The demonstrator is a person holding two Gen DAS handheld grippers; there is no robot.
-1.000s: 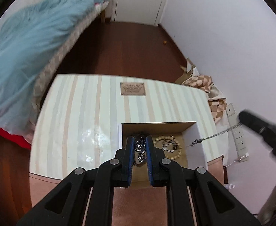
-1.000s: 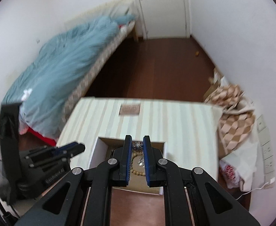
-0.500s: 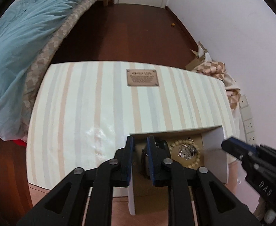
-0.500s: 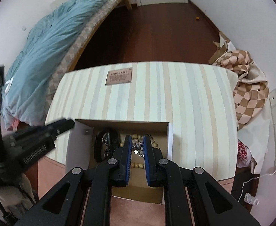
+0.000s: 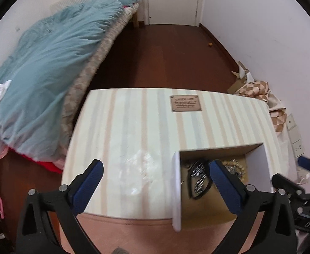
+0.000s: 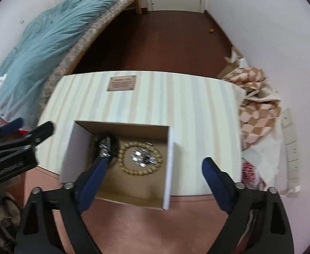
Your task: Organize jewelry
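Observation:
An open white cardboard box (image 6: 169, 158) stands on the striped tablecloth near the table's front edge. Inside lie a wooden bead bracelet (image 6: 141, 159) ringing a silver chain piece (image 6: 142, 156), and a black and silver piece (image 6: 106, 146) at the left. In the left wrist view the box wall (image 5: 176, 190) and the black and silver piece (image 5: 199, 177) show, with the beads (image 5: 235, 169) behind my finger. My left gripper (image 5: 155, 169) is open and empty, over the box's left wall. My right gripper (image 6: 152, 163) is open and empty above the box.
The striped table (image 6: 155, 97) carries a brown label (image 6: 122, 83). A bed with a teal duvet (image 5: 38, 63) lies to the left. Checkered cloth and bags (image 6: 256, 114) pile at the right by the wall. Dark wood floor lies beyond.
Both grippers have opened wide and let go of the jewelry, which now lies in the box. Both have pulled back and up from the box.

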